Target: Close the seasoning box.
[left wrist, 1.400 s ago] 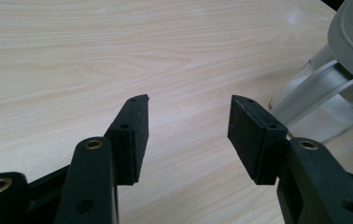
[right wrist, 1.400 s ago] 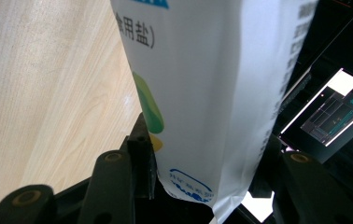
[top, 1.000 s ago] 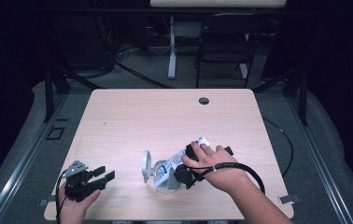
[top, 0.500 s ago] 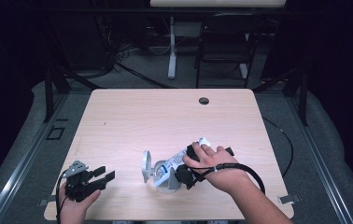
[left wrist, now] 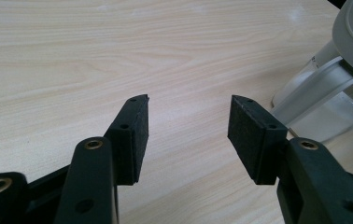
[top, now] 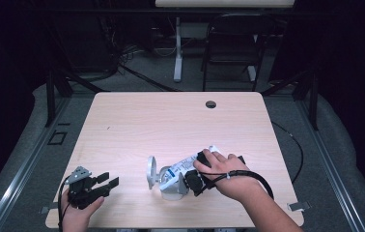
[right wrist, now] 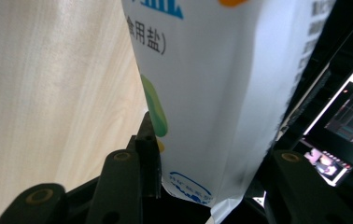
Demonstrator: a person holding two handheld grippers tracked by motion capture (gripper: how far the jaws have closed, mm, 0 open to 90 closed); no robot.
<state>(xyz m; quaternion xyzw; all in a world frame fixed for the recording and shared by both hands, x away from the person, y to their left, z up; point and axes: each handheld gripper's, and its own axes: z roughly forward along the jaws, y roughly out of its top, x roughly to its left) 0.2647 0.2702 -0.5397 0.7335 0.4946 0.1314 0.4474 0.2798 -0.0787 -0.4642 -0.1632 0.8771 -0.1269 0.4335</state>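
My right hand-held gripper (top: 190, 181) is clamped on a white packet (right wrist: 221, 93) over a grey container (top: 163, 181); my left hand-held gripper (left wrist: 188, 128) rests apart on the desk (top: 171, 125).

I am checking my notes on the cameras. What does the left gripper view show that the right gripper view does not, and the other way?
The left gripper view gives the left gripper with its jaws apart and nothing between them, and a grey-white container to the side. The right gripper view gives the right gripper clamped on a white packet with printed text, and dark surroundings with a lit screen. Both share the light wooden table.
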